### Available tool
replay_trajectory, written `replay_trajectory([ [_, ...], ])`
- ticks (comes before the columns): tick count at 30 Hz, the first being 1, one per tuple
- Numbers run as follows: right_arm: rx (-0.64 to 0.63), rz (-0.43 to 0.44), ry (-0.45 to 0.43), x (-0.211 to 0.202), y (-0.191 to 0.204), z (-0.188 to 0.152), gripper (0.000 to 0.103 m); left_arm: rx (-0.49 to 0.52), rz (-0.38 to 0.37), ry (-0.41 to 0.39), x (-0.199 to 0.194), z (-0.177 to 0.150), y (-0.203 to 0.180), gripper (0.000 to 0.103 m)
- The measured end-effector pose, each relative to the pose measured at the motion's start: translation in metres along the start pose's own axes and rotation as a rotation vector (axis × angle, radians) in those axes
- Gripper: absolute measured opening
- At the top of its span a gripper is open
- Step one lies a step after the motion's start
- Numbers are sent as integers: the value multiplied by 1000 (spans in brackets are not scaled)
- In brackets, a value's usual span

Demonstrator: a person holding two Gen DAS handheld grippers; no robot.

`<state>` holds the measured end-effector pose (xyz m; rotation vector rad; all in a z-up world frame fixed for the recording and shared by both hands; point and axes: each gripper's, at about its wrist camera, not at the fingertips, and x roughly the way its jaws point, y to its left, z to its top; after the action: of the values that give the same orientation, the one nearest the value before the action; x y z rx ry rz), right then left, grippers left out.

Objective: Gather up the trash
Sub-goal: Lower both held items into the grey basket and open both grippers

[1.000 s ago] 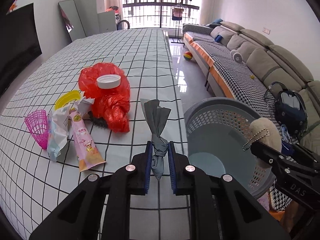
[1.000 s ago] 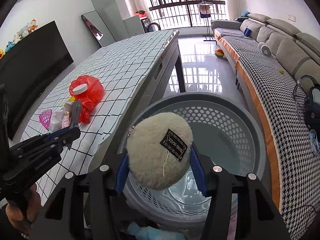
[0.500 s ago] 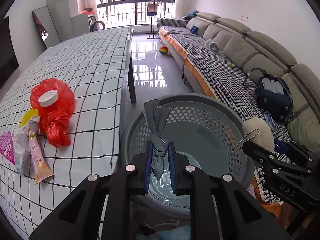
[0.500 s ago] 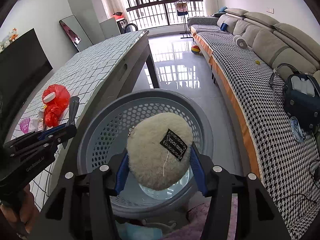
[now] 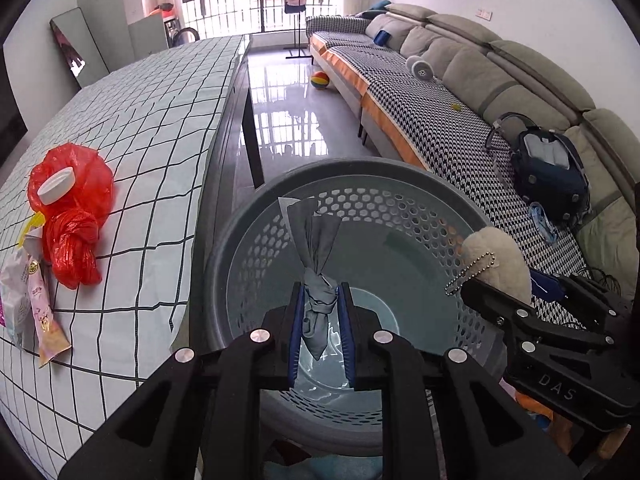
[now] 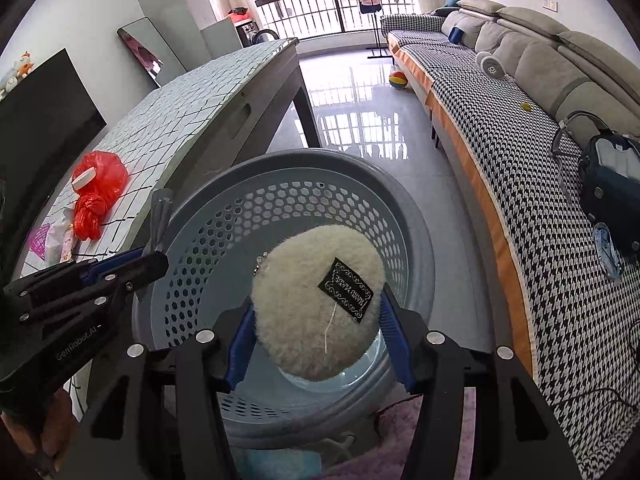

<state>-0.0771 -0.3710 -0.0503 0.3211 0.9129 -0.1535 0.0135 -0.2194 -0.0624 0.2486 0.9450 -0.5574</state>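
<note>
My left gripper (image 5: 321,332) is shut on a twisted grey cloth scrap (image 5: 316,248) and holds it over the round blue-grey perforated basket (image 5: 404,208). My right gripper (image 6: 318,344) is shut on a fluffy cream pouch (image 6: 308,312) with a black label and bead chain, also above the basket (image 6: 280,208). The pouch shows at the right in the left wrist view (image 5: 500,256). On the checked table (image 5: 160,128) lie a red plastic bag (image 5: 70,216) with a white lid (image 5: 56,190) on it, and snack wrappers (image 5: 38,304).
The table edge (image 5: 204,208) runs just left of the basket. A grey sofa with a houndstooth cover (image 6: 540,208) runs along the right, with a dark backpack (image 6: 612,180) on it. A ball (image 6: 399,79) lies on the shiny floor. A pink mesh cup (image 6: 40,240) stands beside the wrappers.
Both grippers have swung right from the table to above the basket, still holding the cloth scrap and the pouch. The basket now fills the middle of both views.
</note>
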Motion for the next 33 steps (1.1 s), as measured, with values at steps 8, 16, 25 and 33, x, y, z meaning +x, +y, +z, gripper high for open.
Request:
replay_trajectory([
  [8,10,4,-37,-5,-2,4,72,-15,22,-6,0,1,4,43],
  [16,8,-5,-44,-9,-1,4,72,-34,29,-11,-5,0,8,49],
  [25,-1,-10,-47,-11,3,1,72,-42,32,-19,-9,-1,12,51],
  [33,-13,-14,-52,-15,7,3,72,-58,36,-39,-17,-2,17,55],
])
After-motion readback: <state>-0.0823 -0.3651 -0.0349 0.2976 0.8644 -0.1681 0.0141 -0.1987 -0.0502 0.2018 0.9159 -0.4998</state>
